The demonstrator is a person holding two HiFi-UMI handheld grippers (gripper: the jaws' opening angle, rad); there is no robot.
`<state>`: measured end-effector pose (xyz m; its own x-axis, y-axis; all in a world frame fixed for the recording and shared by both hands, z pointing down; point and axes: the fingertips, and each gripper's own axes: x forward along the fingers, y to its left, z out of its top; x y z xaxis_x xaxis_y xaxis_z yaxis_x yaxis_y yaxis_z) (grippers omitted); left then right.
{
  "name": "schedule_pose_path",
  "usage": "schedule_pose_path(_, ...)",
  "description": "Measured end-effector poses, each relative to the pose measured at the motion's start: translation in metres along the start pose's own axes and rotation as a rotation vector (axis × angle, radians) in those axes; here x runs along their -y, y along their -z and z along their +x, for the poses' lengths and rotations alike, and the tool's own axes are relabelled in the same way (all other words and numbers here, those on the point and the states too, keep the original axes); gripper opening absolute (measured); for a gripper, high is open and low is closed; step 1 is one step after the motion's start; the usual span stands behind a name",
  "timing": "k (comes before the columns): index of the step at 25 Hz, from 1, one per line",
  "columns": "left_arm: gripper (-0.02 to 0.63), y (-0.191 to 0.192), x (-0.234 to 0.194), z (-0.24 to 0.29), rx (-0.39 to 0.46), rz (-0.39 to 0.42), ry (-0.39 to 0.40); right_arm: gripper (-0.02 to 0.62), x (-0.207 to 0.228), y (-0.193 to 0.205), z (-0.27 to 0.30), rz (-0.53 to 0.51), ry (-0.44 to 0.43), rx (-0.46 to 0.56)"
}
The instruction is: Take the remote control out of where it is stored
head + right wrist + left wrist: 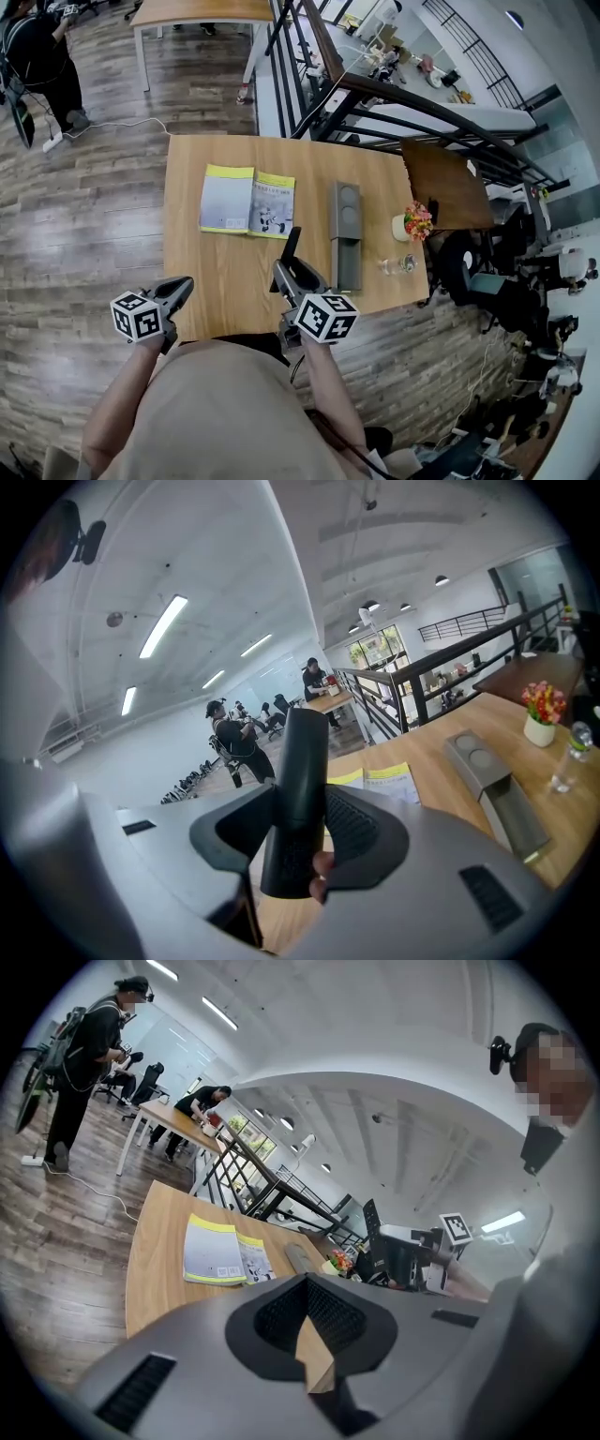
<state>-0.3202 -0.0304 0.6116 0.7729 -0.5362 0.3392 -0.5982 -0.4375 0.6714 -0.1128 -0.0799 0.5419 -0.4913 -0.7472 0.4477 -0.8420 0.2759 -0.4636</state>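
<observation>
A black remote control (302, 761) stands upright between the pads of my right gripper (300, 817), which is shut on its lower part. In the head view the remote (292, 246) sticks up from that gripper (289, 267) above the table's front edge. It is left of the long grey storage box (346, 234), whose near half lies open. My left gripper (181, 289) hovers at the table's front left corner. Its jaws (307, 1283) meet with nothing between them.
On the wooden table (206, 272) lie a yellow-edged booklet (247, 201), a small flower pot (412, 223) and a glass (398, 266) near the right edge. A black railing (375, 103) runs behind the table. A person (42, 66) stands at the far left.
</observation>
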Motion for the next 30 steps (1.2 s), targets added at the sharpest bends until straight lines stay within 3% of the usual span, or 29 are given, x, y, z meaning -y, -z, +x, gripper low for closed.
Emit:
schedule_pose_path(5, 0.003, -0.009, -0.015, -0.021, 0.039, -0.018, -0.056, 0.178, 0.01, 0.02, 0.015, -0.044, 0.031, -0.062)
schedule_pose_path(12, 0.003, 0.004, -0.031, -0.011, 0.048, -0.062, -0.098, 0.178, 0.044, 0.063, 0.023, -0.054, 0.082, -0.163)
schedule_pose_path(19, 0.003, 0.012, -0.033, -0.011, 0.039, -0.019, -0.123, 0.178, 0.067, 0.108, 0.032, -0.069, 0.11, -0.27)
schedule_pose_path(30, 0.003, 0.033, -0.052, -0.04, 0.023, -0.043, -0.195, 0.178, 0.077, 0.143, 0.039, -0.086, 0.127, -0.351)
